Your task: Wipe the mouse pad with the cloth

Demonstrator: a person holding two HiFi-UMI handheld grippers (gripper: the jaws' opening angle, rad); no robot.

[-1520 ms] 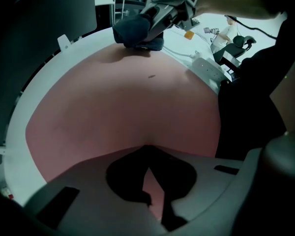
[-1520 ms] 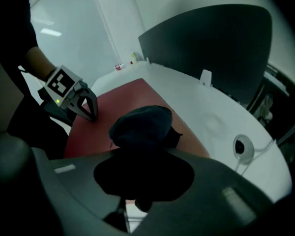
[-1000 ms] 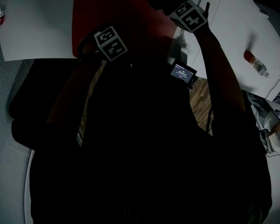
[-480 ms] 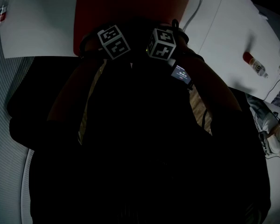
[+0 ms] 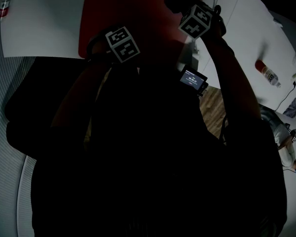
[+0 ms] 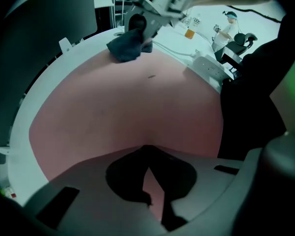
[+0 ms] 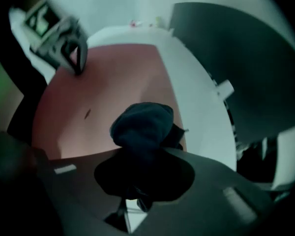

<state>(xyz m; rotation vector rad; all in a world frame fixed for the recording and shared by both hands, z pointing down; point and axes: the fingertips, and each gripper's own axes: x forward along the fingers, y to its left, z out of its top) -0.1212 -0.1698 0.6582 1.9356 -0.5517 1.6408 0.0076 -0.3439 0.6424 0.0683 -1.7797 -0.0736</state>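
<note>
A red mouse pad lies on the white table. My right gripper is shut on a bunched dark blue cloth, which rests on the pad near its far right edge. The left gripper view shows that cloth under the right gripper at the pad's far side. My left gripper is shut with nothing between its tips, low over the near part of the pad. In the head view, only the marker cubes of the left and right grippers stand out of the dark.
A bottle lies at the table's far left and another at the right. A small lit screen hangs below the right arm. A white power strip and an orange bottle sit beyond the pad. A person sits in the background.
The right gripper with the cloth swept in beside the left gripper, then back out to the pad's far right. The left gripper has barely moved.
</note>
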